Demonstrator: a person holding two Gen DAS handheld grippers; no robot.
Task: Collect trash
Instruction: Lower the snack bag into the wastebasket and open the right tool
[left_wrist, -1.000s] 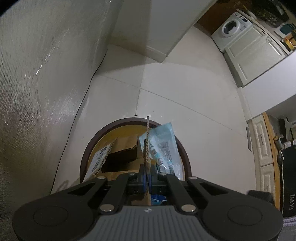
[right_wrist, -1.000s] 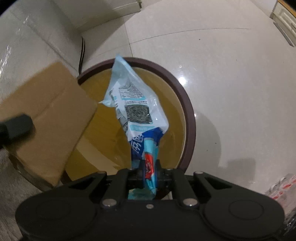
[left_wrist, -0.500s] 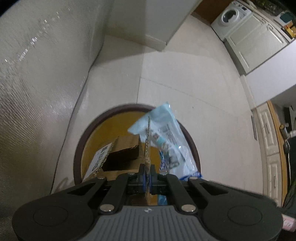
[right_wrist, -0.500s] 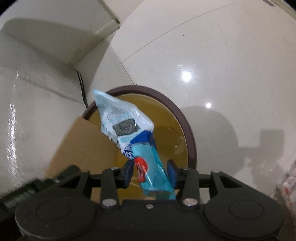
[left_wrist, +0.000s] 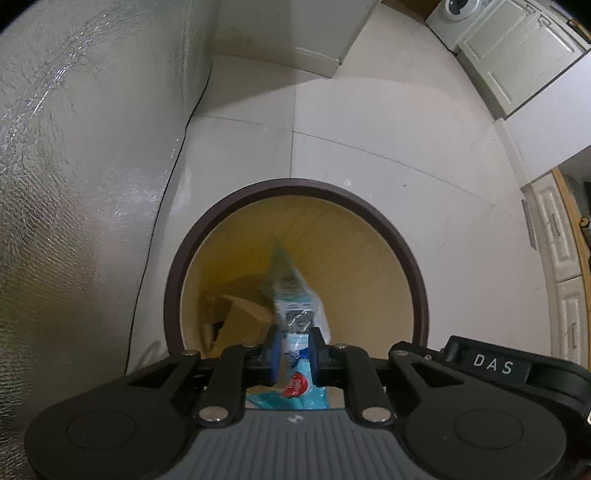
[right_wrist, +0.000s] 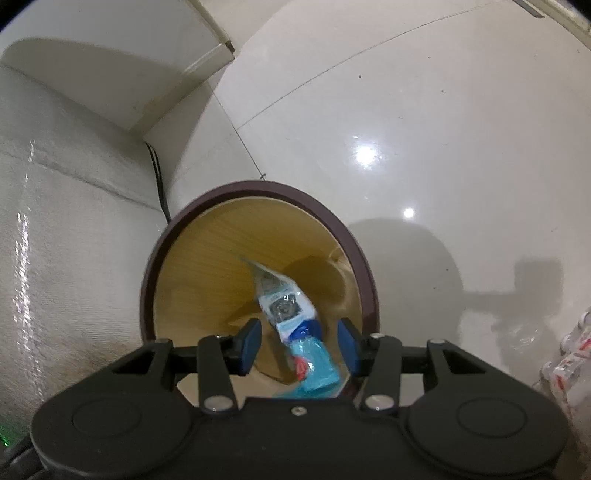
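Observation:
A round bin with a dark brown rim (left_wrist: 295, 181) and a yellow inside stands on the pale floor below both grippers. Down in it lie a brown cardboard piece (left_wrist: 240, 314) and a blue and white wrapper (left_wrist: 295, 306). My left gripper (left_wrist: 295, 341) hangs over the near rim; its jaws are opening a little and its pads press on nothing. In the right wrist view the bin rim (right_wrist: 258, 186) and the wrapper (right_wrist: 284, 310) show again. My right gripper (right_wrist: 300, 341) stands above it, jaws opening wide, and the wrapper lies loose below the gap.
A silvery textured cover (left_wrist: 74, 184) rises at the left of the bin, with a black cable (right_wrist: 159, 177) along its foot. White cabinets (left_wrist: 524, 55) and a washing machine (left_wrist: 458, 11) stand far off. A pack of plastic bottles (right_wrist: 569, 358) lies at the right.
The left gripper let go of the cardboard and the right one of the wrapper. Both pieces dropped from above the rim down into the bin.

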